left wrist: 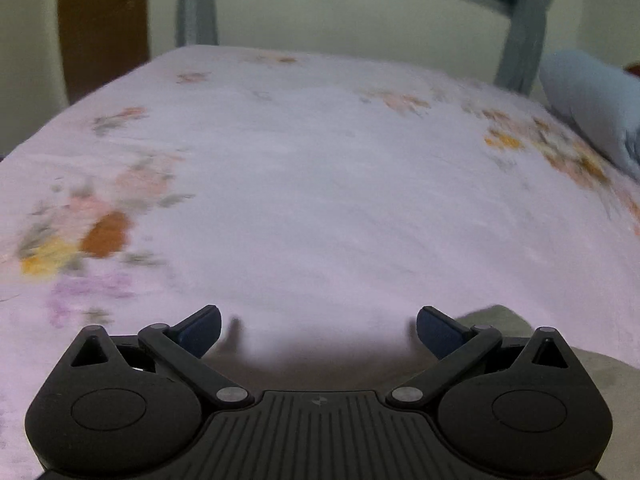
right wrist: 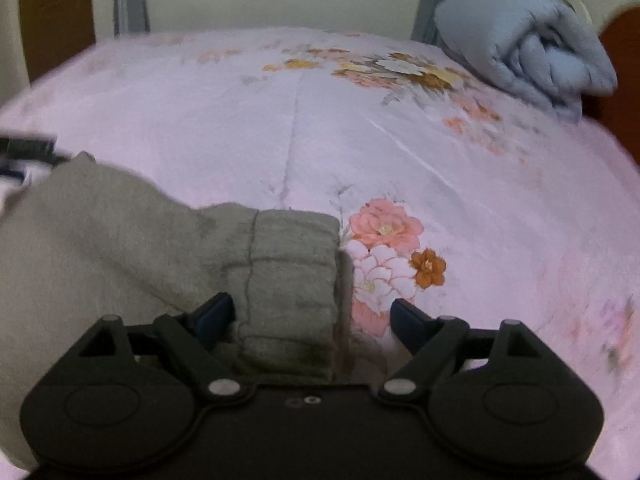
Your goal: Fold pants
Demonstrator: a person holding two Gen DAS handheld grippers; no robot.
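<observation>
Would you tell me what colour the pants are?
The pants are olive-grey, seen best in the right wrist view.

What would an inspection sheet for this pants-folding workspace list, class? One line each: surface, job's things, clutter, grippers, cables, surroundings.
Surface: bed under a pink floral sheet, a few creases.
Job's things: grey-green pants on the sheet, ribbed end between the right fingers.
Clutter: folded blue blanket at the far right corner.
Grippers: left gripper open above bare sheet, pants edge at its right; right gripper open, jaws on either side of the ribbed end.
Cables: nothing seen.
Surroundings: pale wall, grey curtains, brown panel far left.
</observation>
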